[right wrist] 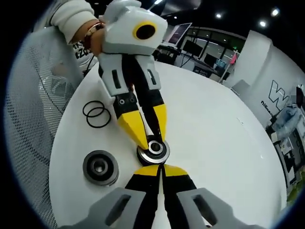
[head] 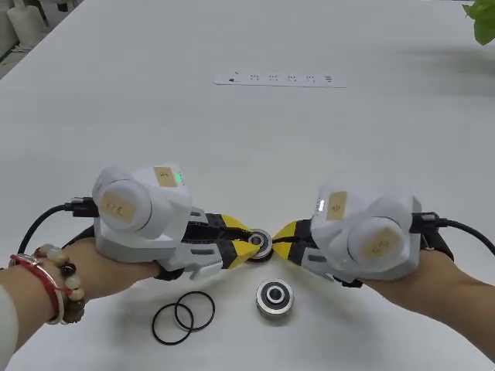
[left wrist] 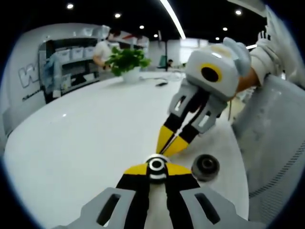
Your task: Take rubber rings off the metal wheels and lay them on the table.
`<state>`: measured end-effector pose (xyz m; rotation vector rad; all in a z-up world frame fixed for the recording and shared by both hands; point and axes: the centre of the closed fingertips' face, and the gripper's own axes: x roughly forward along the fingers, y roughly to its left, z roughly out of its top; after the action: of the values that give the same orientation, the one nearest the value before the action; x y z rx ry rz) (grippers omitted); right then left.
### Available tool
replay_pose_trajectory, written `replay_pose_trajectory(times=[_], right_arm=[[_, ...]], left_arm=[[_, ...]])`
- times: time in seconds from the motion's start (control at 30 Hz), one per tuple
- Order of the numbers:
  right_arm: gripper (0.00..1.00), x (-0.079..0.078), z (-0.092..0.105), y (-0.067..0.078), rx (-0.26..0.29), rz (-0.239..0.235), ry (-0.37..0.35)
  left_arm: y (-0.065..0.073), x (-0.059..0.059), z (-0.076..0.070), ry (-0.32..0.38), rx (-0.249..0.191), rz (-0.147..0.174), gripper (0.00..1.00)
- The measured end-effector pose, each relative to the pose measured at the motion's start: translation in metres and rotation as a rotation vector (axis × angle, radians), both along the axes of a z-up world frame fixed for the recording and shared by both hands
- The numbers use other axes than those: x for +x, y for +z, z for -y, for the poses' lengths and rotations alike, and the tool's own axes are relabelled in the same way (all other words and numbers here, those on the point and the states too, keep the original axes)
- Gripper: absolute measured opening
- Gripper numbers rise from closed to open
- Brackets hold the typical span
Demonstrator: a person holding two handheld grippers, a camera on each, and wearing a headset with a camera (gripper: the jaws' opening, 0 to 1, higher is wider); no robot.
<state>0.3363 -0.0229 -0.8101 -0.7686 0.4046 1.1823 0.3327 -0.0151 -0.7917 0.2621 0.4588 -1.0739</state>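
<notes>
I note a white power strip (head: pixel 280 79) lying flat well ahead of me, a leafy plant in a white pot (left wrist: pixel 127 64) beyond it, and a grey mesh chair back (right wrist: pixel 33 105) close by.

Left gripper (head: pixel 254 246): white-grey body, tan label, small green light, black jaws, yellow tips. Right gripper (head: pixel 278 236): white-grey body, tan label, black jaws, yellow tips (small white light on its body). Wheel (head: pixel 261 243) between the two sets of tips: silver with a black band, pale centre. Second wheel (head: pixel 274 297), just on the person's side of the tips: silver rim, black band, silver hub. Rings (head: pixel 183 315) beside it, under the left gripper: two, thin, black. Table (head: pixel 232 131): plain white. Strip (head: pixel 280 79) well beyond the grippers: white with dark marks. Plant (head: pixel 483 19) far beyond the right gripper: green. Bracelets (head: pixel 54 278) on the wrist behind the left gripper: red band, beige and brown beads. Cable (head: pixel 39 224) from the left gripper's back: black.
</notes>
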Motion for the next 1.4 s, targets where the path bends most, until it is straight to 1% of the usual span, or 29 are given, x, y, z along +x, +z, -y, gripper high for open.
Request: replay_pose_trajectory(times=[0.07,0.13,0.2,0.27,0.3,0.33,0.37,0.4,0.43,0.5,0.53,0.6,0.63,0.7,0.73,0.77,0.8,0.83,0.87,1.03,1.17,1.4], right_arm=[[0.0,0.001,0.0,0.0,-0.008,0.014,0.002],[0.0,0.002,0.0,0.0,-0.008,0.015,-0.005],[0.0,0.003,0.001,0.0,0.003,-0.005,-0.024],[0.0,0.004,0.002,0.0,0.062,-0.094,-0.096],[0.0,0.005,0.003,0.0,0.108,-0.162,-0.147],[0.0,0.006,0.004,0.001,0.148,-0.218,-0.193],[0.0,0.009,0.004,0.004,0.209,-0.283,-0.243],[0.0,0.01,0.006,0.004,0.243,-0.34,-0.285],[0.0,0.011,0.006,0.006,0.297,-0.41,-0.329],[0.0,0.011,0.007,0.009,0.364,-0.493,-0.367],[0.0,0.011,0.007,0.009,0.37,-0.502,-0.371],[0.0,0.011,0.008,0.008,0.403,-0.555,-0.397],[0.0,0.01,0.008,0.008,0.424,-0.59,-0.413],[0.0,0.009,0.007,0.011,0.463,-0.645,-0.433],[0.0,0.009,0.007,0.013,0.495,-0.683,-0.451],[0.0,0.008,0.007,0.014,0.513,-0.717,-0.459],[0.0,0.008,0.005,0.016,0.529,-0.735,-0.457],[0.0,0.006,0.005,0.016,0.525,-0.739,-0.463],[0.0,0.006,0.006,0.015,0.516,-0.725,-0.46],[0.0,-0.003,0.003,0.017,0.514,-0.763,-0.454],[0.0,-0.009,0.001,0.018,0.508,-0.782,-0.438],[0.0,-0.015,-0.002,0.019,0.499,-0.803,-0.413]], left_arm=[[0.0,0.0,0.0,0.001,0.001,0.001,0.12],[0.0,0.0,0.0,0.001,0.002,0.003,0.12],[0.0,0.0,0.0,0.001,0.003,0.004,0.12],[0.0,0.0,0.0,0.0,0.004,0.006,0.12],[0.0,0.0,0.0,0.0,0.005,0.007,0.12],[0.0,0.0,0.0,-0.001,0.005,0.007,0.12],[0.001,0.0,0.0,-0.001,0.006,0.008,0.12],[0.001,0.0,0.0,-0.002,0.006,0.008,0.12],[0.0,0.0,0.0,-0.002,0.005,0.008,0.12],[0.0,0.0,0.0,-0.003,0.006,0.009,0.12],[0.0,0.0,0.0,-0.003,0.005,0.009,0.12],[0.0,0.0,0.0,-0.005,0.005,0.009,0.12],[0.0,0.0,0.0,-0.006,0.004,0.009,0.12],[0.0,0.0,0.0,-0.007,0.004,0.009,0.12],[0.0,0.0,0.0,-0.008,0.003,0.008,0.12],[0.0,0.0,0.0,-0.01,0.003,0.008,0.12],[0.0,0.0,0.0,-0.012,0.003,0.008,0.12],[0.0,0.0,0.0,-0.013,0.003,0.008,0.12],[0.0,0.0,0.0,-0.014,0.004,0.008,0.12],[0.0,-0.003,0.001,-0.029,0.006,0.006,0.12],[0.0,-0.005,0.001,-0.042,0.009,0.006,0.12],[-0.001,-0.01,0.0,-0.071,0.026,0.002,0.12]])
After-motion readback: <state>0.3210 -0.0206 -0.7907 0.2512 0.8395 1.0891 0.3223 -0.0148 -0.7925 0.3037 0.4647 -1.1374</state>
